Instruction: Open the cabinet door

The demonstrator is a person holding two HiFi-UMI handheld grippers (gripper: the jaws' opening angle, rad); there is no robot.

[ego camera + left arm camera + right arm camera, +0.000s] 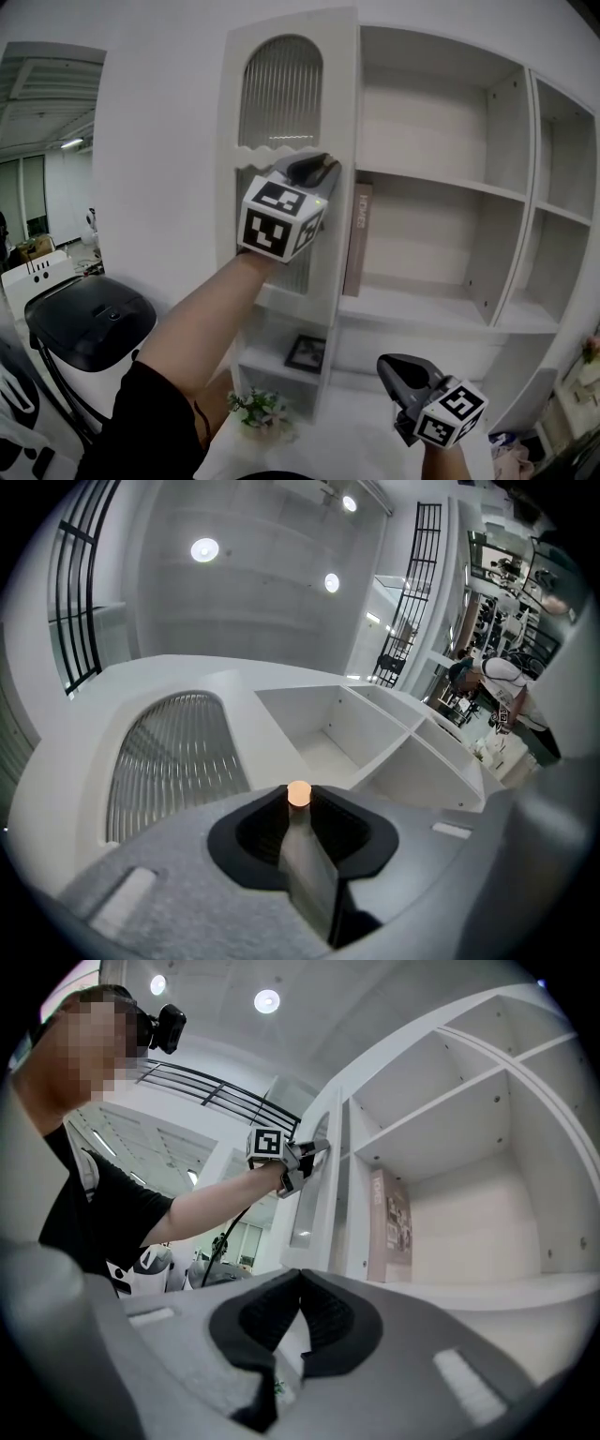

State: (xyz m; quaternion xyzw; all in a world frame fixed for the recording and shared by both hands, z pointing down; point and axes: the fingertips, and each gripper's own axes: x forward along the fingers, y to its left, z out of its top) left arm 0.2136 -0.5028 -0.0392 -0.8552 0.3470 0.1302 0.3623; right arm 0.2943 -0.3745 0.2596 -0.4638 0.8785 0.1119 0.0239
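Observation:
The white cabinet door [281, 94], with an arched ribbed-glass panel, stands swung out from the cabinet [441, 122]. My left gripper [321, 174] is raised at the door's free edge and shut on the door handle. In the left gripper view the handle [298, 795], a slim peg with a round copper-coloured end, sits clamped between the jaws [300, 810], with the ribbed glass [169, 761] to the left. The right gripper [401, 373] hangs low in front of the cabinet, shut with nothing in it [300, 1275]. From it I see the left gripper [314, 1147] on the door [314, 1206].
The open shelves [427, 183] hold a tall brown book [358, 239] standing beside the door. A small framed picture [307, 353] leans on a low shelf, and a potted plant [261, 410] stands below it. A black appliance [89, 319] on a stand is at the left.

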